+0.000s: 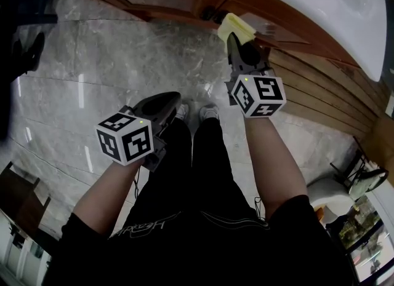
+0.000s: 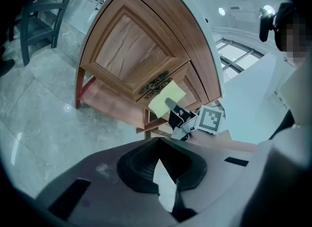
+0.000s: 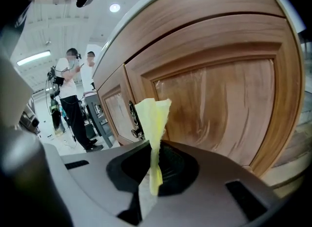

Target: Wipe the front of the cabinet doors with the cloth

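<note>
Firmly, right tool (image 3: pixel 155 148) pinching cloth (image 3: pixel 153 118), left tool (image 2: pixel 160 158) closed, empty

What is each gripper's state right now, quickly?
Left gripper: jaws closed, holding nothing.
Right gripper: jaws closed on the yellow cloth.

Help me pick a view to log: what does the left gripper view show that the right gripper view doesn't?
Only the left gripper view shows the right gripper from outside, its marker cube, the grey floor and dark furniture legs. Only the right gripper view shows the tongs shut on the yellow cloth, edge-on, and people standing behind. Both show the cloth, the wooden cabinet doors and their dark handles.
</note>
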The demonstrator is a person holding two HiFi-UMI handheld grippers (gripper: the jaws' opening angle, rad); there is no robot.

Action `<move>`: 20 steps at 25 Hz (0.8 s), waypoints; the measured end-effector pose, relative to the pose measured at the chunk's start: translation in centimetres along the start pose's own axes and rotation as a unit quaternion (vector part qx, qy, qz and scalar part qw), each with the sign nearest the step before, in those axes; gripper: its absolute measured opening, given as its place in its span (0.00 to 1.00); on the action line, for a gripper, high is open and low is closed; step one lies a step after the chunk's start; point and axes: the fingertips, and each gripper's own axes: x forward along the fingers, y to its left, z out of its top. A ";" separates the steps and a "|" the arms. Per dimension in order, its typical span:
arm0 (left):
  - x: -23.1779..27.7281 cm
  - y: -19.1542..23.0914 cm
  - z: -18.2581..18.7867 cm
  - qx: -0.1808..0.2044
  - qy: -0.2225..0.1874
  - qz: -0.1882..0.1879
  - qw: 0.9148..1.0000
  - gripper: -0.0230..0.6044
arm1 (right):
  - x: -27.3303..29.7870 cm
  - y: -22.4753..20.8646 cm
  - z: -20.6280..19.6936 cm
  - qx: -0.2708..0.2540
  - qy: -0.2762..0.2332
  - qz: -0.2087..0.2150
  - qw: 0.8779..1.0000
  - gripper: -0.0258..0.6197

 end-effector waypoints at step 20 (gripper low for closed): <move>4.1 -3.1 -2.1 0.026 0.017 0.001 1.000 0.05 | -1.9 -5.1 -0.7 0.000 -0.014 -0.028 1.000 0.10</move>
